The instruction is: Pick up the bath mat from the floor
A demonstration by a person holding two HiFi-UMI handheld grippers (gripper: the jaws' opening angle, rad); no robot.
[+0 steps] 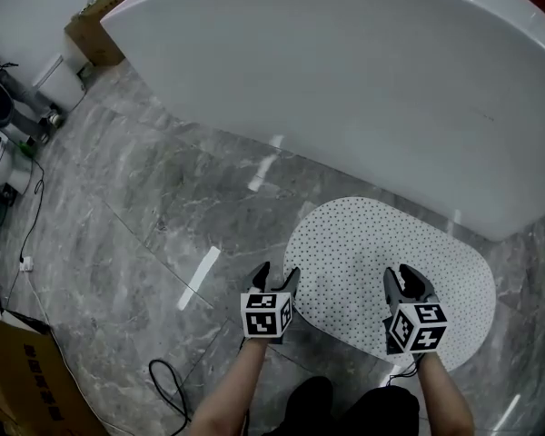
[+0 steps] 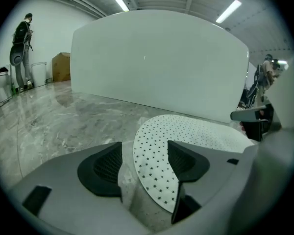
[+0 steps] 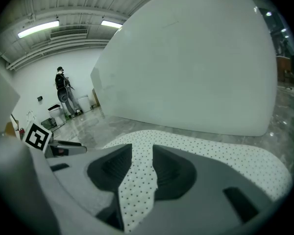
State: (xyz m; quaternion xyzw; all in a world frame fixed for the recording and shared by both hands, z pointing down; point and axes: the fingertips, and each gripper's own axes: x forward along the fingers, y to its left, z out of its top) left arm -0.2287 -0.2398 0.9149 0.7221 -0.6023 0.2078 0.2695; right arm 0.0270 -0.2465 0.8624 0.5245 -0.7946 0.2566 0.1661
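Nearest the lens, the person's left forearm [image 1: 232, 393] and right forearm [image 1: 447, 396] are reaching in from 6 o'clock, each ending in a gripper with a marker cube. The left gripper [image 1: 277, 275] is sitting low at the 8 o'clock edge of the bath mat [image 1: 363, 243]. In its own view, the left gripper [image 2: 144, 163] is holding its fingers well apart. The rounded rim of the bath mat [image 2: 186, 129] is lying between them, flat on the floor, and neither pad is pressing on it.

The right gripper [image 1: 401, 278] is hovering over the mat's near half, towards 6 o'clock. In its own view, the right gripper [image 3: 142, 168] is keeping its fingers clamped on a narrow fold of the bath mat [image 3: 210, 148]. The rest of the mat is spreading out ahead of the fingers.

The mat, a white oval speckled with dark dots, is lying on the grey marble floor [image 1: 145, 198] at about 5 o'clock in the head view. Its far edge is sitting just beside the big white bathtub [image 1: 345, 80], which is filling the frame from 12 to 3 o'clock.

A black cable [image 1: 168, 384] is trailing across the floor at 7 o'clock, beside a cardboard box [image 1: 23, 380]. A person [image 3: 62, 89] is standing far off near the wall.
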